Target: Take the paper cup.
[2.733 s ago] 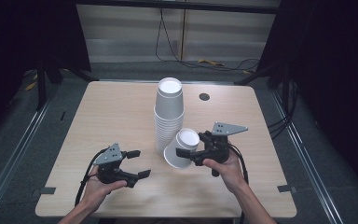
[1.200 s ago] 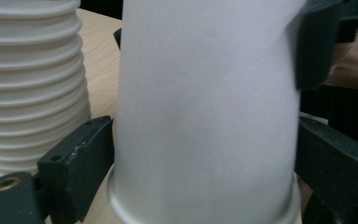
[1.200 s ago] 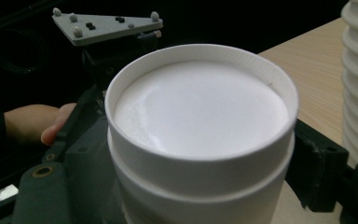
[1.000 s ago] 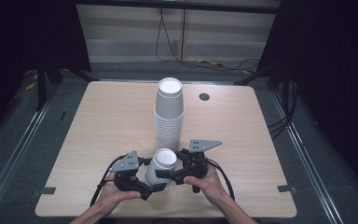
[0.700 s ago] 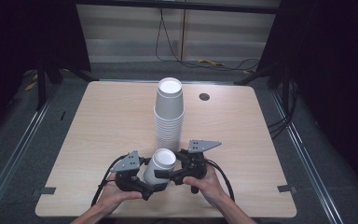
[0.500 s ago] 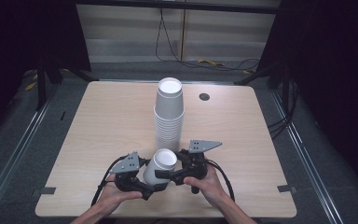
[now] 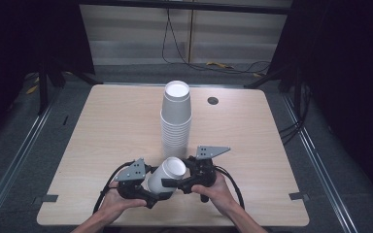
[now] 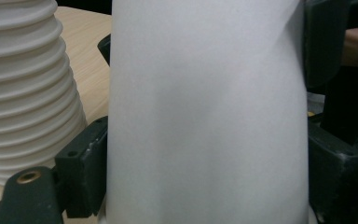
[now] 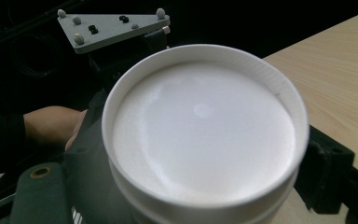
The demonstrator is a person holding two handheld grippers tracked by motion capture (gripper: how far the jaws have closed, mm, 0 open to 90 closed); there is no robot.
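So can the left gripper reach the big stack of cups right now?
Probably not yet. The left gripper has just been closing on the single cup, which the right gripper grips too. The stack stands just behind.

No text, label, brand, number or sign can be read on anything here.

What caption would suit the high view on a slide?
Two hand-held grippers, left and right, grip one white cup before a cup stack.
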